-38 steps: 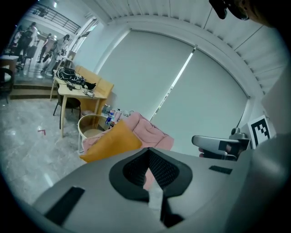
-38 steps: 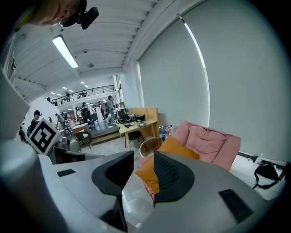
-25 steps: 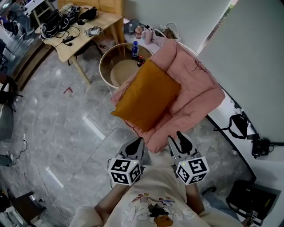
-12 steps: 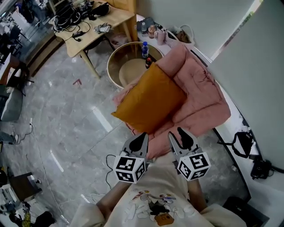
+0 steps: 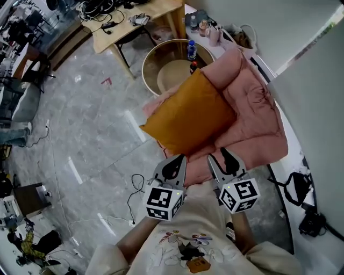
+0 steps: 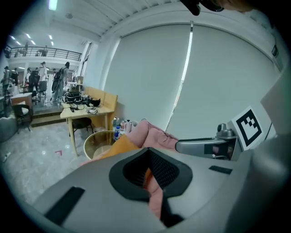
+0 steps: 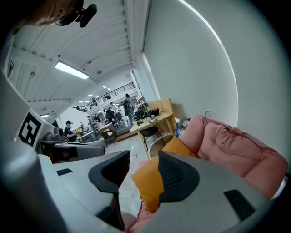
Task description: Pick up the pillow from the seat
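Seen from overhead, a grey marble floor fills the left side. A padded pink seat stands at the right. Much of its cushion is hidden under an orange pillow, which lies tilted on the seat with one corner overhanging the front edge.

Behind the seat stands a round wooden-rimmed tub. A blue bottle and a smaller dark bottle stand upright at the side nearest the seat. Whether they stand inside the tub or on a clear top cannot be told.

Beyond the tub, a wooden tabletop is cut off by the frame's top edge, and the tangle of cables on it is hard to make out.

In front of the seat, the left gripper has its fingers pressed together on nothing. Beside it, the right gripper has its fingers opening, and the pillow shows beyond the gap, untouched.
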A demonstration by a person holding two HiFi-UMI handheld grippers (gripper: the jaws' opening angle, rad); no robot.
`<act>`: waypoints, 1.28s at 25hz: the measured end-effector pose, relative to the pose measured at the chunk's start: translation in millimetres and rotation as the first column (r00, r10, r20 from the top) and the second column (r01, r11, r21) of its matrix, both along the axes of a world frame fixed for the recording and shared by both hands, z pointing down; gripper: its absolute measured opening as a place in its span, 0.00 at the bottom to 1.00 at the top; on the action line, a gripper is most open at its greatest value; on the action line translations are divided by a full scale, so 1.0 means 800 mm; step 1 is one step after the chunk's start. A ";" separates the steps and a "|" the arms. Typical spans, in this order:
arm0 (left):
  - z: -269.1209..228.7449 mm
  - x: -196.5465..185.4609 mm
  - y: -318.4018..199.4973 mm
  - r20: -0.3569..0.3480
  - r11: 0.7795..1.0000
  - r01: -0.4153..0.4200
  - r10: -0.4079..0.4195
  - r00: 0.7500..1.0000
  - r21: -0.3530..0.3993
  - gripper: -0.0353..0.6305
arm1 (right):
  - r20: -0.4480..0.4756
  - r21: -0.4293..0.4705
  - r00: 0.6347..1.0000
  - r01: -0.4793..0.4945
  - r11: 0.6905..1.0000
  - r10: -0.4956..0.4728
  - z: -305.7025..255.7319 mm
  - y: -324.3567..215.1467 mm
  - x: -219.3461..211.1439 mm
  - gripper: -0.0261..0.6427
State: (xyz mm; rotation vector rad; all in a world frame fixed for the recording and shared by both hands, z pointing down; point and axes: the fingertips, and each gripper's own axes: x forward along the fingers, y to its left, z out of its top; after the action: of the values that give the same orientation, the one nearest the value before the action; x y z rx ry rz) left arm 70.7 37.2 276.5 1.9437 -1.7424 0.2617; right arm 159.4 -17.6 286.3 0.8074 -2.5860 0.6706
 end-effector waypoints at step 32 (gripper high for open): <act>0.130 -0.111 -0.168 -0.097 0.995 -0.020 0.011 0.995 -0.094 0.06 | -0.154 0.057 0.987 0.055 0.997 -0.046 0.096 -0.168 -0.127 0.46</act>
State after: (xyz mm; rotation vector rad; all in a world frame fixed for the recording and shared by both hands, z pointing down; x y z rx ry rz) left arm -18.4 -97.2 380.2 1.8716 -1.6249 0.2468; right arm 58.0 -152.2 362.8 0.7773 -2.4897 0.4963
